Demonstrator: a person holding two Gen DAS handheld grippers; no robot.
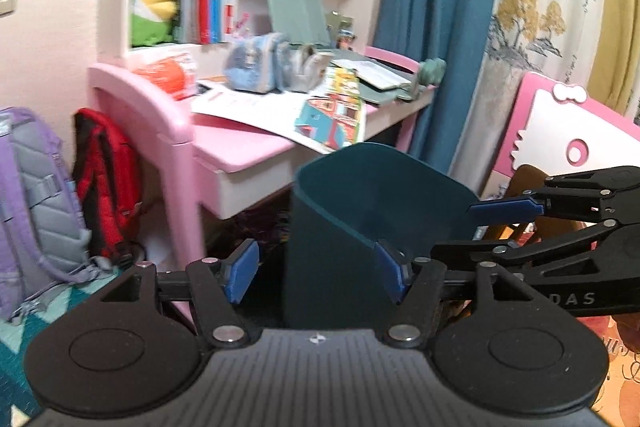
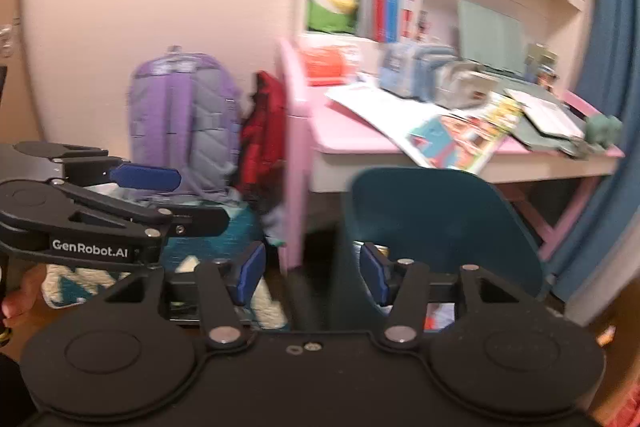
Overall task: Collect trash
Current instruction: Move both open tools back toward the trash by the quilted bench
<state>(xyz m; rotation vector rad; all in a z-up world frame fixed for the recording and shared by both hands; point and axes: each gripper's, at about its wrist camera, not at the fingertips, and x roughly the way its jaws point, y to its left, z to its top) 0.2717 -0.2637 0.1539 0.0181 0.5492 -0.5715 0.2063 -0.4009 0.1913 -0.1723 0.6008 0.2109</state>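
Note:
A dark teal bin (image 1: pixel 360 187) stands on the floor in front of the pink desk, its open top tilted toward me. In the left wrist view my left gripper (image 1: pixel 316 269) is open just short of the bin's near wall, with nothing between its blue pads (image 1: pixel 242 269). To its right my right gripper (image 1: pixel 476 231) reaches in sideways beside the bin's rim. In the right wrist view the bin (image 2: pixel 432 215) sits ahead and to the right, and my right gripper (image 2: pixel 312 275) stands open and empty. My left gripper (image 2: pixel 188 199) shows at the left. The bin's bottom is hidden.
The pink desk (image 1: pixel 240 147) holds papers, a colourful booklet (image 1: pixel 332 115), pouches and an orange pack. A purple backpack (image 1: pixel 32 195) and a red bag (image 1: pixel 108 179) lean at its left. A blue curtain (image 1: pixel 436 27) and a pink chair (image 1: pixel 568 131) stand at the right, above a patterned rug.

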